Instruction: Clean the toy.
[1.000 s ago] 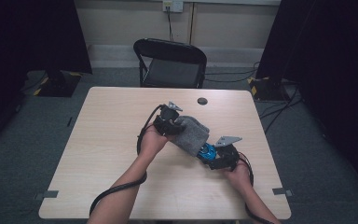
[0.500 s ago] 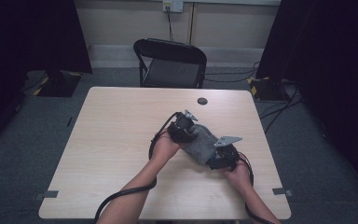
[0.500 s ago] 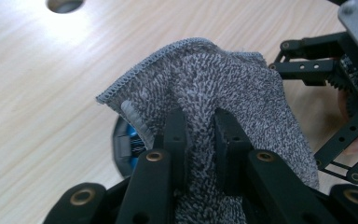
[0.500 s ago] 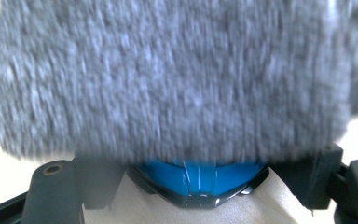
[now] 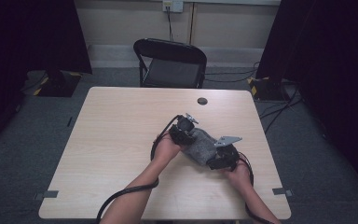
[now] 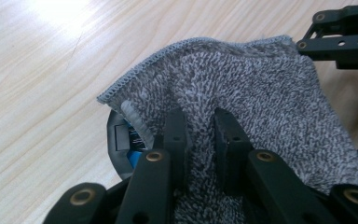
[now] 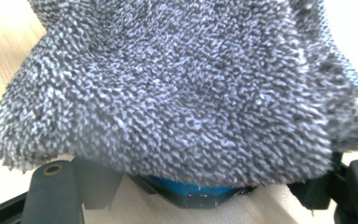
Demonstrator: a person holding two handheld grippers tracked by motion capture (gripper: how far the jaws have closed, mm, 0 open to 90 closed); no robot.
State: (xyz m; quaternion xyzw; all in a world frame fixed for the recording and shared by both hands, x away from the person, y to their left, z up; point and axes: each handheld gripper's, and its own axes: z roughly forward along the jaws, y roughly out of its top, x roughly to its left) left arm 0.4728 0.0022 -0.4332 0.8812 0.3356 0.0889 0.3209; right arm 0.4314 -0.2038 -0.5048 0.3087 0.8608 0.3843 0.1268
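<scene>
A grey terry cloth (image 5: 203,146) lies draped between my two grippers at the table's right middle. My left gripper (image 5: 192,136) is shut on a fold of the cloth (image 6: 247,79), whose pile bunches between its fingertips (image 6: 175,122). Under the cloth's edge peeks a round black-rimmed blue object (image 6: 122,144). My right gripper (image 5: 213,161) holds that blue object (image 7: 191,190) between wide-set jaws. The cloth (image 7: 177,84) hangs over it and hides the jaw tips. The right gripper's frame (image 6: 340,32) shows past the cloth's far corner.
A small dark disc (image 5: 202,101) lies near the wooden table's (image 5: 116,140) far edge. A black folding chair (image 5: 170,63) stands behind the table. Cables trail from both grippers across the near part of the table.
My left gripper has carried the cloth to the right and down onto the right gripper. The blue object that showed a second ago is now covered. The right hand has stayed put.
</scene>
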